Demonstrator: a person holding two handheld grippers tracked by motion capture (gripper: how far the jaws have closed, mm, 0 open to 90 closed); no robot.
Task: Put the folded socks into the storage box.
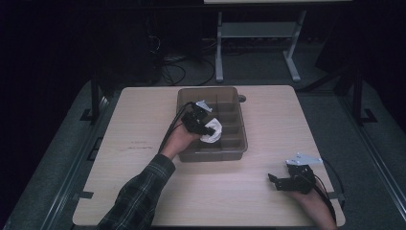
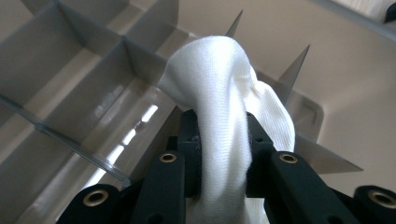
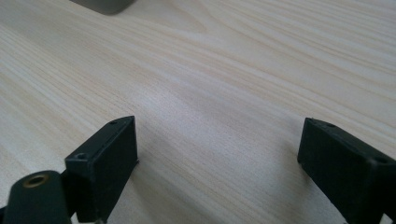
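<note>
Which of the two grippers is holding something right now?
The left gripper: jaws clamped on the white cloth over the divided bin. The right gripper's jaws stand open.

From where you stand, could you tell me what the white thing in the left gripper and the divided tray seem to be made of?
White cloth: soft knitted fabric, probably cotton; fine ribbed weave, bunches in folds.
Divided tray: smooth grey-brown translucent plastic, likely; thin glossy partitions catching glare.

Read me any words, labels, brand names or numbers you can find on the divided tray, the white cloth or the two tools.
None can be read.
Divided tray: plain grey walls, no label.
White cloth, clamped in the left tool: plain knit, no print or tag.
Right tool: plain black jaws, no marking.
Table: faint reddish marks, too small and blurred to tell whether they are writing.
</note>
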